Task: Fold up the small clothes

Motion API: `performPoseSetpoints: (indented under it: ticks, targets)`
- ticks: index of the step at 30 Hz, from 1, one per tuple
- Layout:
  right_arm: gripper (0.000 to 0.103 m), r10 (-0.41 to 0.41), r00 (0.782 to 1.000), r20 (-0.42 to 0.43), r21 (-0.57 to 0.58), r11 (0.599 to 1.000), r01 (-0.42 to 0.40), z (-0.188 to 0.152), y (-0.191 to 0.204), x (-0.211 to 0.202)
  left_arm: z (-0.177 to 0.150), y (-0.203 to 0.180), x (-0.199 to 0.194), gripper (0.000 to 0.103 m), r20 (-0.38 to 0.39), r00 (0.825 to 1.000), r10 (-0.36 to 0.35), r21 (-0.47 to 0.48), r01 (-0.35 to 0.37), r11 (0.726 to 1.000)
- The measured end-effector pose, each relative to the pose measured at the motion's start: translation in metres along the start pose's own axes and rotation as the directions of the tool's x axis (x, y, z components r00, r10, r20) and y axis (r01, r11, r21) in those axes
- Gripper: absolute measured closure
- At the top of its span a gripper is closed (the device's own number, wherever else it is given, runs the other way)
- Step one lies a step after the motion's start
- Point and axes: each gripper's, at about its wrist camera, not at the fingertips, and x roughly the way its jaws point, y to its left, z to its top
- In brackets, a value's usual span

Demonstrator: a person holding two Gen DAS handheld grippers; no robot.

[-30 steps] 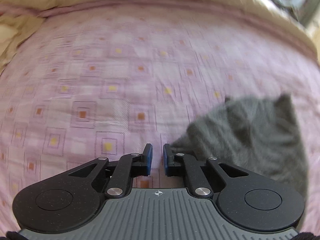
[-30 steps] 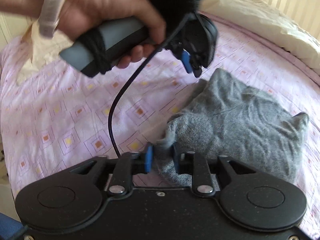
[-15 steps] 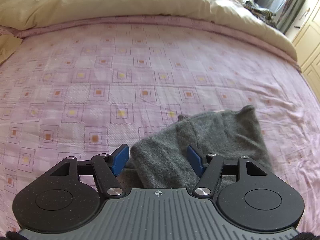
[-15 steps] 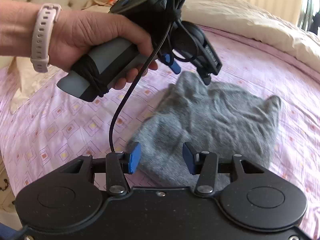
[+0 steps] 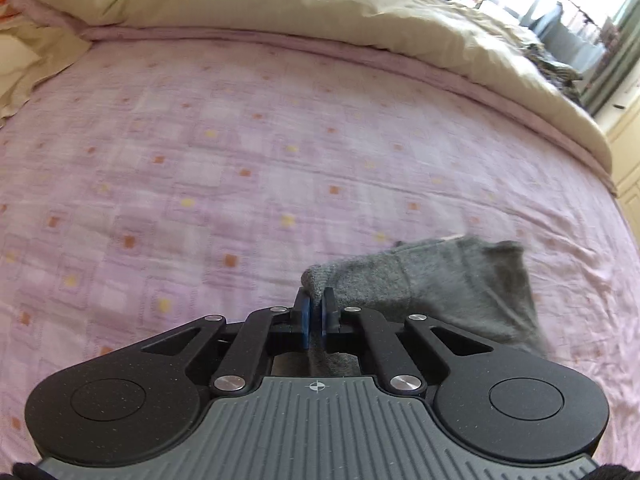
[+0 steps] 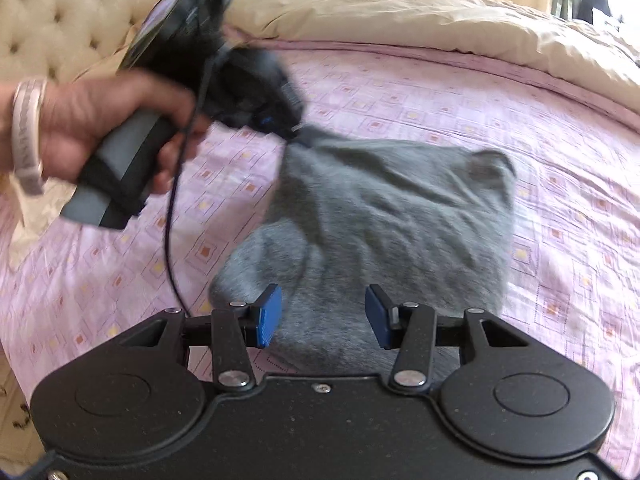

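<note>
A small grey knit garment (image 6: 400,216) lies on the pink patterned bed sheet (image 6: 440,92). My left gripper (image 5: 315,312) is shut on a rolled edge of the garment (image 5: 440,280), which trails off to the right. In the right wrist view a hand (image 6: 100,120) holds that left gripper (image 6: 294,134), blurred, pinching the garment's far left corner and lifting it a little. My right gripper (image 6: 324,316) stands open over the garment's near edge, with its blue pads (image 6: 268,316) apart and cloth beneath them.
A beige duvet (image 5: 280,0) is bunched along the far side of the bed. A tufted headboard (image 6: 60,12) rises at the left. The gripper's black cable (image 6: 172,240) hangs down over the sheet. The bed's right edge (image 5: 612,184) borders pale cupboards.
My left gripper, open around the garment's edge half a second ago, has shut on it and pulled the corner up. My right gripper let go earlier and stays open.
</note>
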Motion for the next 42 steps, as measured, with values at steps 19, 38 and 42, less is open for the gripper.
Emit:
performPoseSetpoints:
  ticks: [19, 38, 42]
  targets:
    - [0.029, -0.004, 0.999, -0.035, 0.575, 0.818, 0.024, -0.047, -0.101, -0.01, -0.017, 0.034, 0.016, 0.034, -0.137, 0.98, -0.148, -0.189, 0.121, 0.975]
    - [0.025, 0.214, 0.976, 0.03, 0.714, 0.679, -0.17, -0.052, -0.119, 0.035, 0.0, 0.024, 0.057, 0.08, -0.102, 0.946, -0.308, -0.238, 0.278, 0.931]
    - [0.061, 0.187, 0.982, -0.014, 0.695, 0.708, -0.125, -0.043, -0.116, 0.031, -0.003, 0.018, 0.049, 0.086, -0.082, 0.951, -0.297, -0.183, 0.279, 0.943]
